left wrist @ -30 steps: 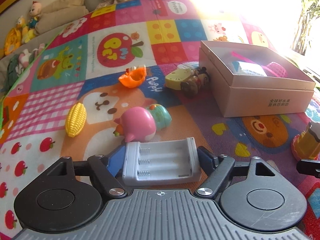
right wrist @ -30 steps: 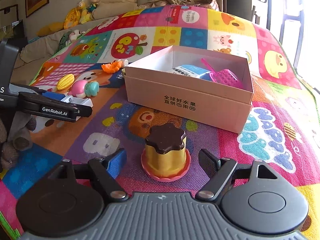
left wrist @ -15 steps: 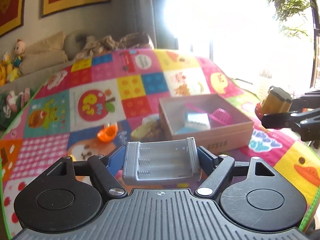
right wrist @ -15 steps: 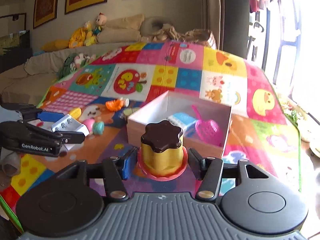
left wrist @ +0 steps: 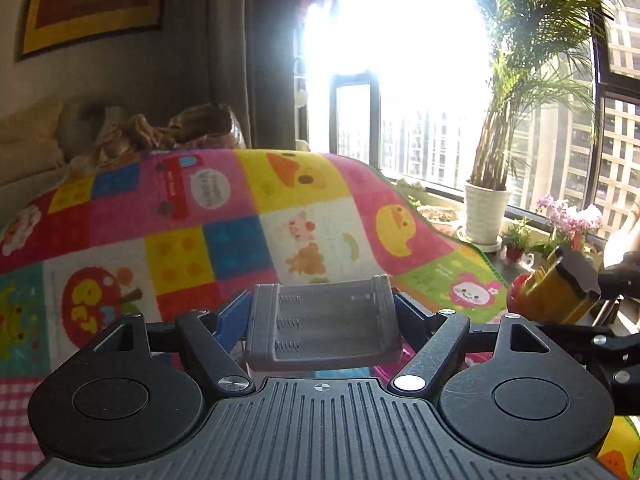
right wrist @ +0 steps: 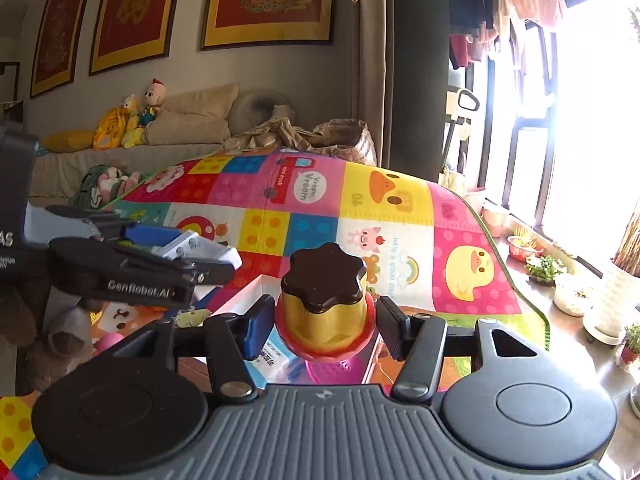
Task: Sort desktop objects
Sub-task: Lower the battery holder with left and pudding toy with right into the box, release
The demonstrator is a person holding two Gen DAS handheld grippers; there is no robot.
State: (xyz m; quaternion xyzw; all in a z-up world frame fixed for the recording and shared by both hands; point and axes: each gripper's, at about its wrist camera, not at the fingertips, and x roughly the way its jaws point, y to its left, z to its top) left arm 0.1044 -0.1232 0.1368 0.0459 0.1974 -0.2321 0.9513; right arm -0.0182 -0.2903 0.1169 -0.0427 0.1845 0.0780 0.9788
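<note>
A grey battery holder [left wrist: 322, 326] is clamped between the fingers of the left gripper [left wrist: 322, 320], and a toy pudding [right wrist: 325, 304] is pinched by the right gripper [right wrist: 326, 326], both held aloft. Below the pudding, the open box [right wrist: 256, 292] is partly hidden, with a pink scoop [right wrist: 334, 372] inside. Beyond lies the patchwork play mat [right wrist: 400, 216], with potted plants [left wrist: 486, 200] by the window.

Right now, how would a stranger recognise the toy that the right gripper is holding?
Find the colourful patchwork play mat, then the right gripper above the open box. Clamped between its fingers is the pudding toy: yellow body, red base, dark brown scalloped top. The other gripper's item is a plain grey battery holder.
</note>
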